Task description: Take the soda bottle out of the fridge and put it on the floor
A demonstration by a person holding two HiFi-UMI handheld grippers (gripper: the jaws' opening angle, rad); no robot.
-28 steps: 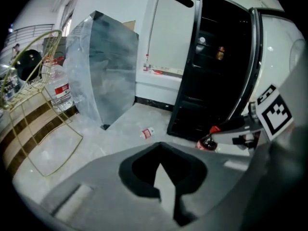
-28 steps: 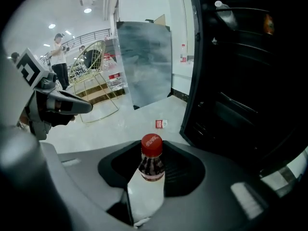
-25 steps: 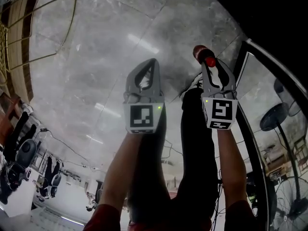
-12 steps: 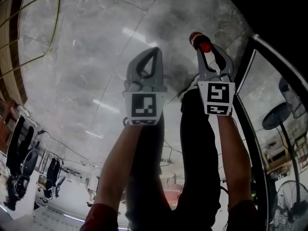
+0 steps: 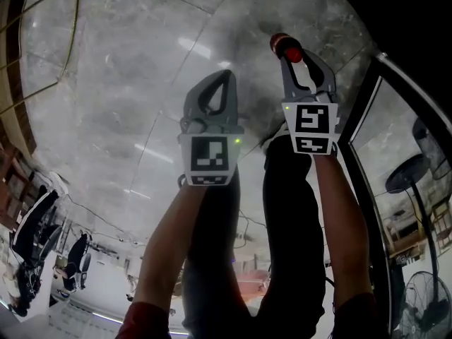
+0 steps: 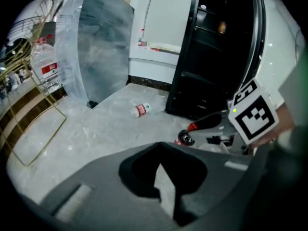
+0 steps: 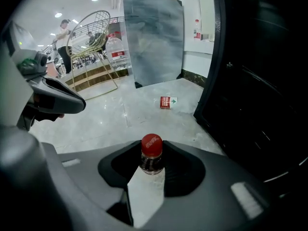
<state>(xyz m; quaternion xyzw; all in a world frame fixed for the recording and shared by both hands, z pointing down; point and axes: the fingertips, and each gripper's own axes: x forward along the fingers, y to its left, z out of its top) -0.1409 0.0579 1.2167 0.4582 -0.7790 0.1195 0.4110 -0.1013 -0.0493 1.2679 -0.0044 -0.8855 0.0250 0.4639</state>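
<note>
Over grey marble floor (image 5: 134,83), black fridge (image 7: 260,81) at 3 o'clock: right gripper (image 5: 289,61) clamped on neck of red-capped dark soda bottle (image 7: 151,149), upright. Left gripper (image 5: 224,78) at its 9 o'clock, jaws together, empty.

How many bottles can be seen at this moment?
3. The soda bottle is in the right tongs; a small bottle lies on the floor; a large water bottle stands by the gold rack. Others may be hidden.

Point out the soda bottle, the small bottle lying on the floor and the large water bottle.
soda bottle (image 7: 152,145): right gripper view, red cap.
small bottle (image 6: 140,110): left gripper view, red label.
large water bottle (image 6: 48,70): left gripper view, red label.
</note>
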